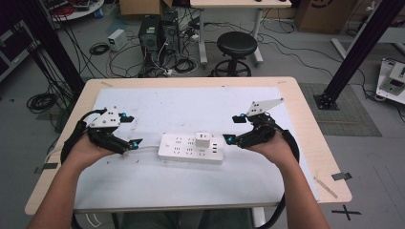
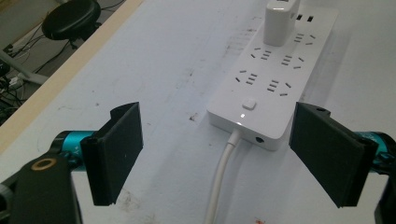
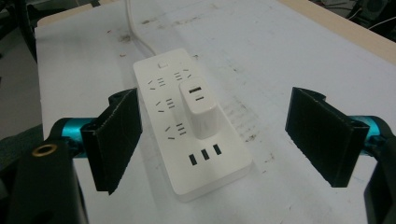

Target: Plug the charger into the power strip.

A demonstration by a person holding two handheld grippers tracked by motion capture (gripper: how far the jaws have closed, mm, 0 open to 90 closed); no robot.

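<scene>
A white power strip [image 1: 191, 148] lies in the middle of the high view on the white sheet covering the surface [image 1: 305, 143], with a white charger [image 1: 202, 140] plugged upright into its top row. Its cord [image 2: 219, 179] leaves the left end. The left tongs [image 1: 136, 142] sit just beside that end, jaws apart with nothing between them. The right tongs [image 1: 229, 139] sit just beside the right end, jaws also apart and empty, the strip's end lying ahead between them.
</scene>
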